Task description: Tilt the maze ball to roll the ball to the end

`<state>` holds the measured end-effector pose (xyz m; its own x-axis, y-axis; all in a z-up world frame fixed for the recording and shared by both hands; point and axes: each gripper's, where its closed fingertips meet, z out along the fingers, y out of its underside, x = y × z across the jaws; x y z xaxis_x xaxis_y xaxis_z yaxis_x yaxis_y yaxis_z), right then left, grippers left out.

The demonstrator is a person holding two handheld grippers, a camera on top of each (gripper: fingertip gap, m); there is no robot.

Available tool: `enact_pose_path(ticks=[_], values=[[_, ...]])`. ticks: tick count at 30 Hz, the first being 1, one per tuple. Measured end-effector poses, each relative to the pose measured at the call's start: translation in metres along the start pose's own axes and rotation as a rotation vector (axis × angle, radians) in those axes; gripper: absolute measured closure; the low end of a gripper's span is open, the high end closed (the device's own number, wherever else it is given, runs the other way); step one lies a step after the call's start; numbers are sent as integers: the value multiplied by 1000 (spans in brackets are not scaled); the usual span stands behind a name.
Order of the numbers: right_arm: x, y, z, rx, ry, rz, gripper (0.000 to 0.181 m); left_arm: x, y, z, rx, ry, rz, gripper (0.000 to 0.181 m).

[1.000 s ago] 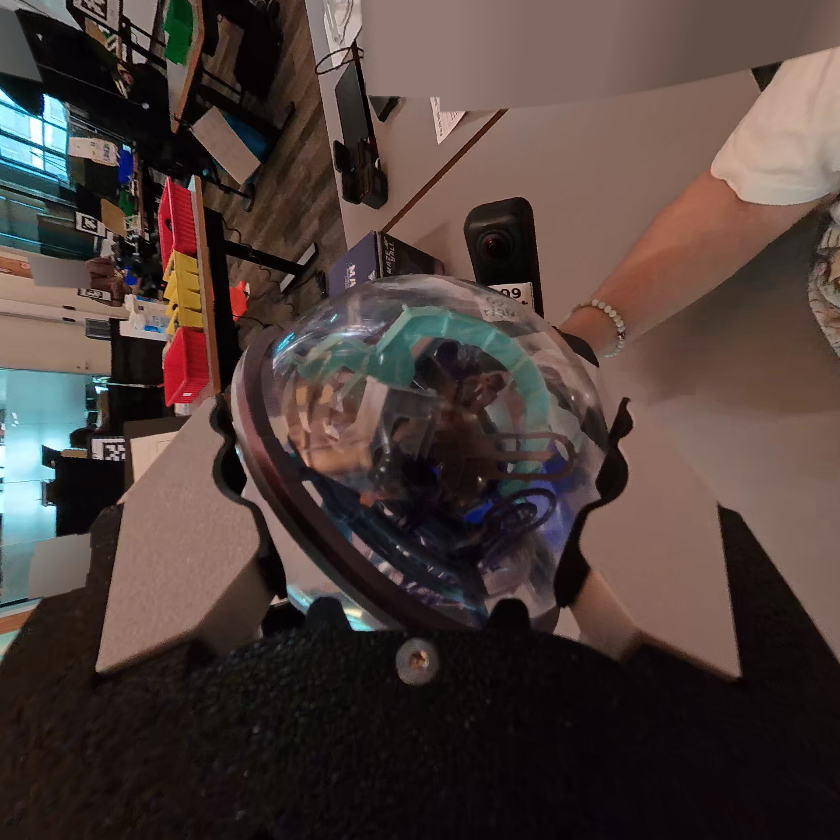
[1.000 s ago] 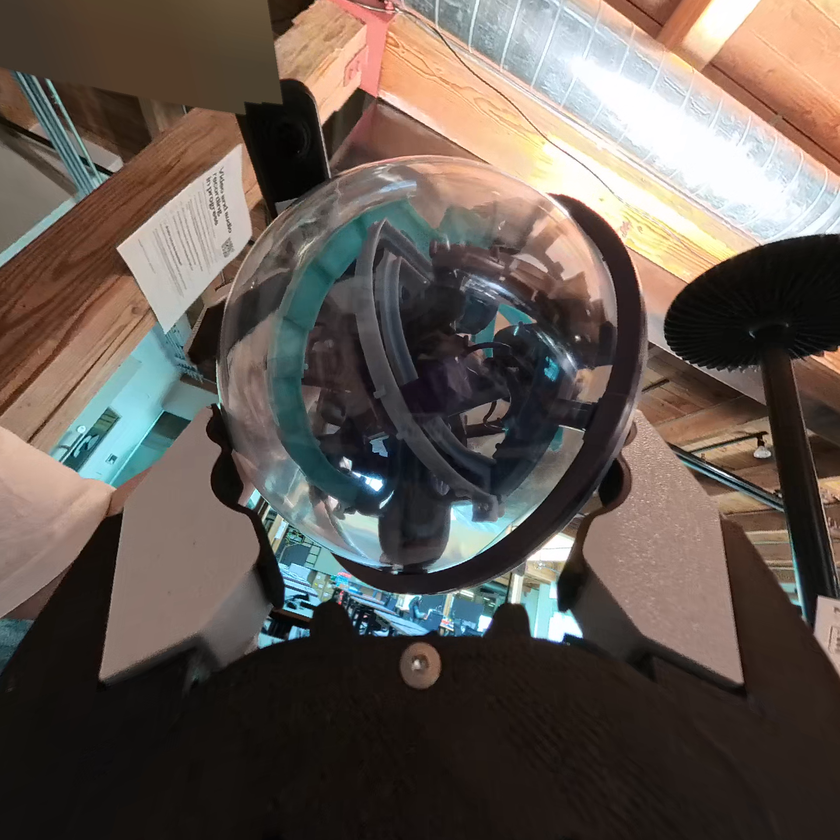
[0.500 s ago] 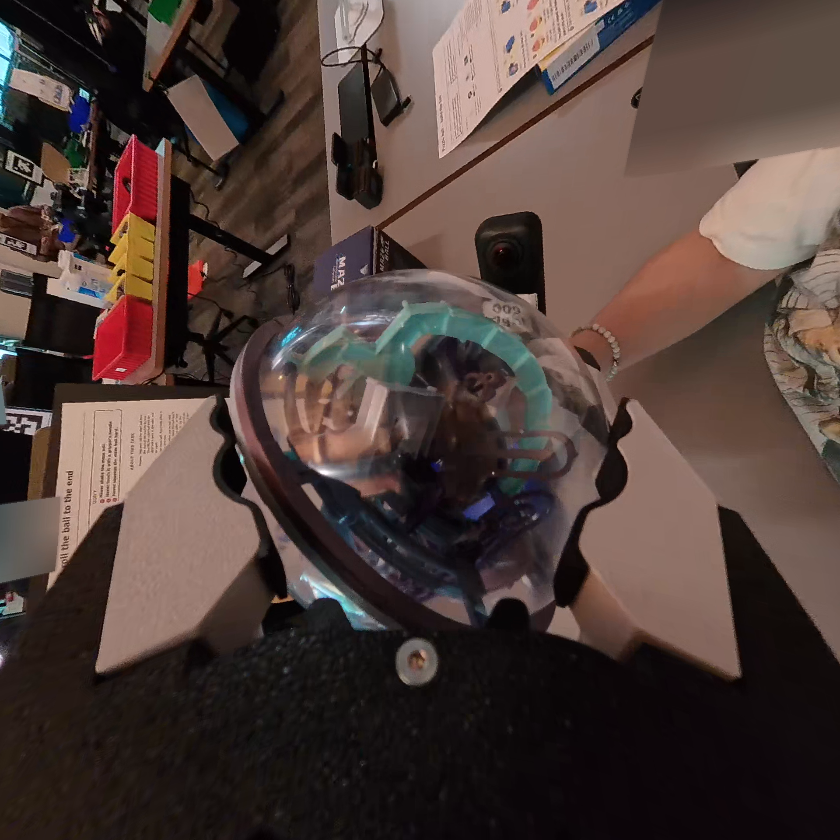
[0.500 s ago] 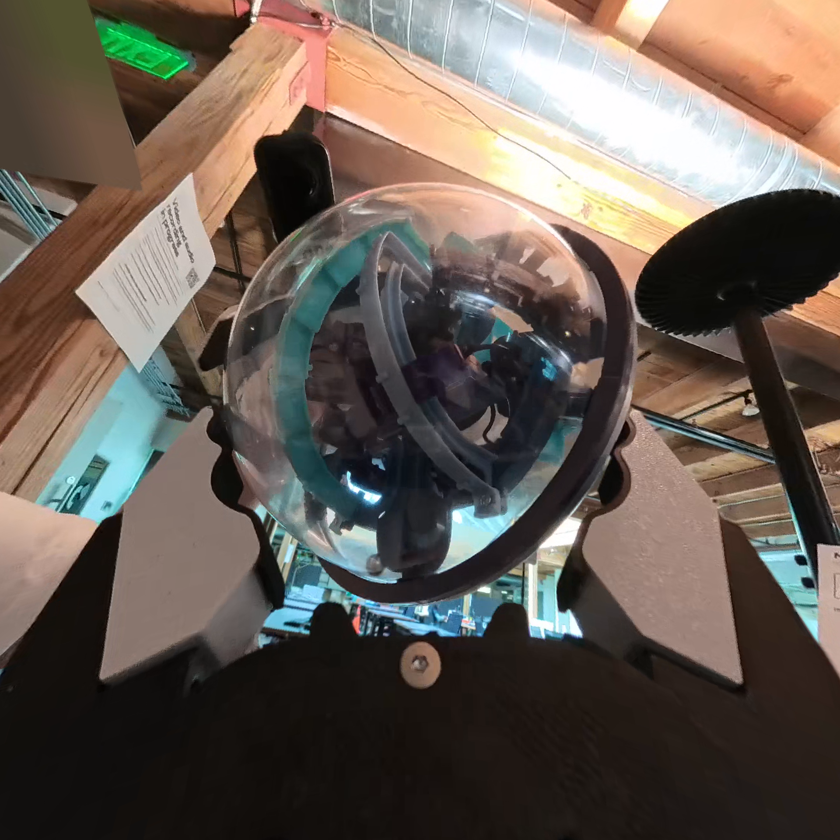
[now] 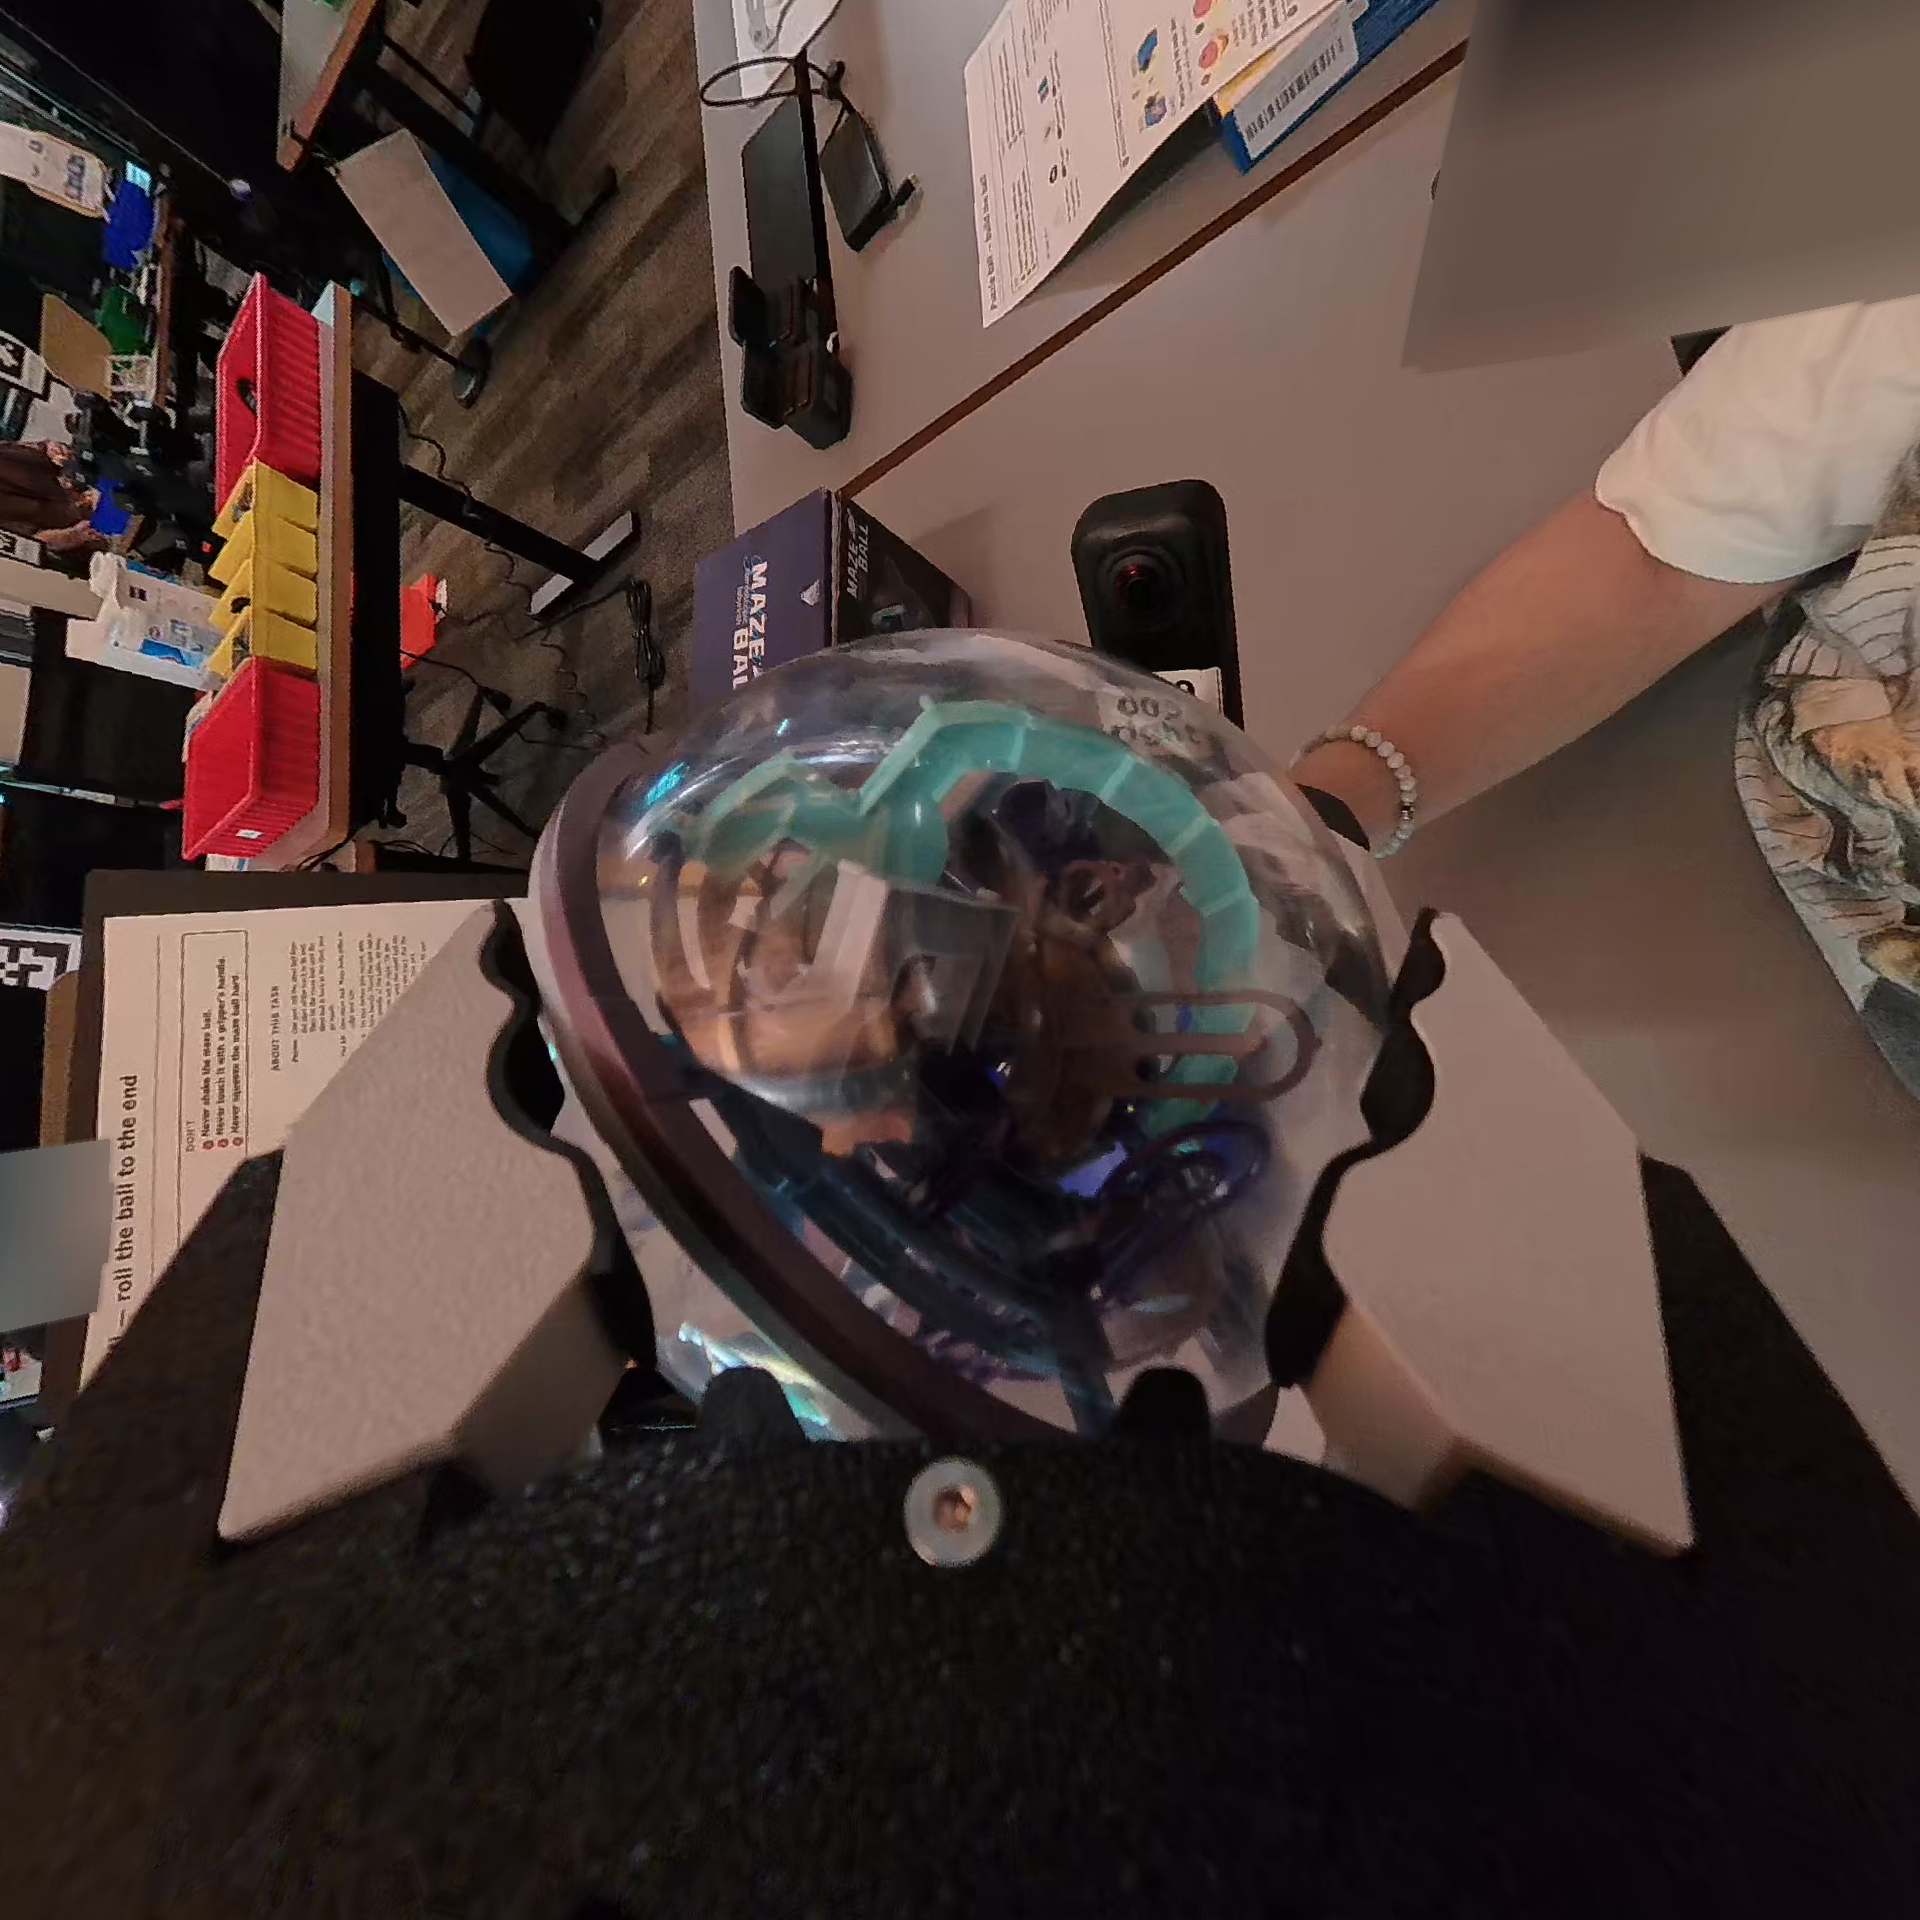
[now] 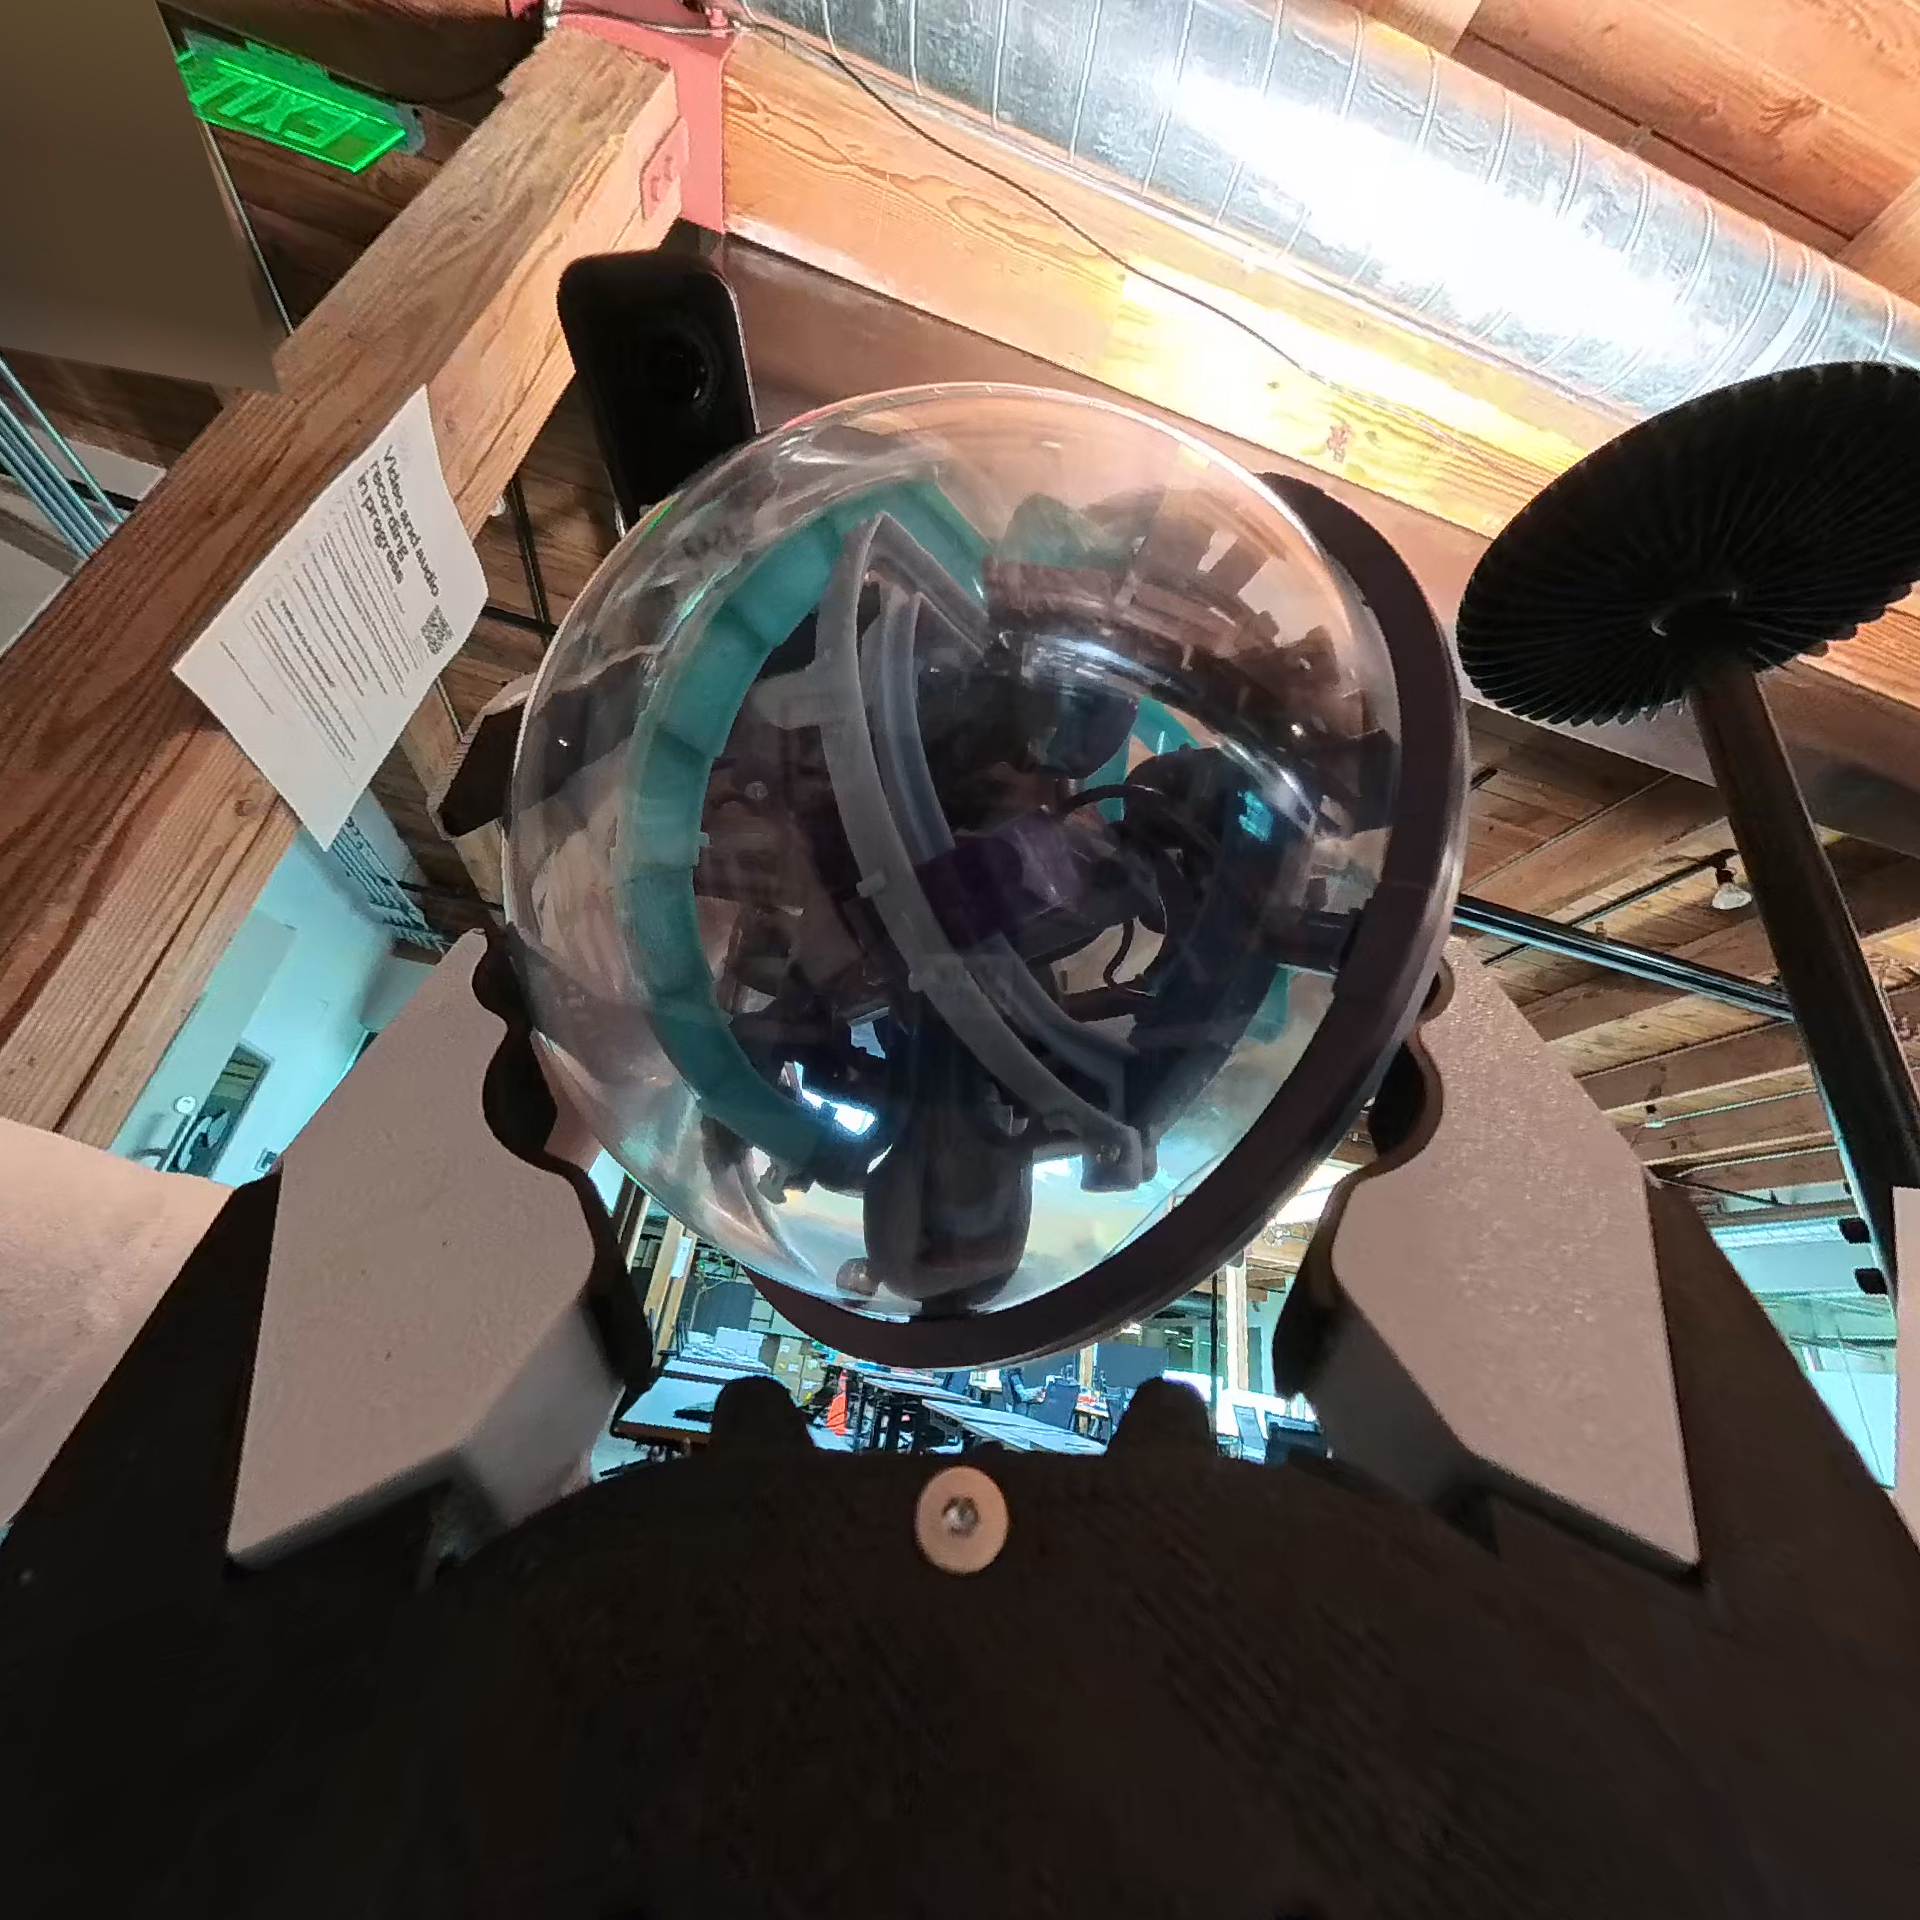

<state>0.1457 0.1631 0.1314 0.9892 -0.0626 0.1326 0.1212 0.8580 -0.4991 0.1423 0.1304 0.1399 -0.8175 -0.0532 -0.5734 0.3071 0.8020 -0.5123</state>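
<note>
You have the maze ball [image 5: 966, 1039] pinched from opposite sides, left gripper [image 5: 961, 1122] and right gripper [image 6: 961, 1122] each closed wide around its shell. The smooth dome could slip if you tilt sharply, and I can't pick out the small ball inside.

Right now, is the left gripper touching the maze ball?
Touching. In the left wrist view both fingers of the left gripper press against opposite sides of the maze ball, no gap visible.
</note>
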Motion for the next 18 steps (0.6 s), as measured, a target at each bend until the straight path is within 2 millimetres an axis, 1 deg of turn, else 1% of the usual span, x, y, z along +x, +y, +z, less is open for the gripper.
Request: enact_pose_path(ticks=[10, 18], values=[[-2, 6, 0, -15, -3, 1, 24, 3, 5, 0, -11, -2, 4, 27], [-7, 9, -1, -4, -33, -10, 23, 9, 4, 1, -79, -16, 56, 27]])
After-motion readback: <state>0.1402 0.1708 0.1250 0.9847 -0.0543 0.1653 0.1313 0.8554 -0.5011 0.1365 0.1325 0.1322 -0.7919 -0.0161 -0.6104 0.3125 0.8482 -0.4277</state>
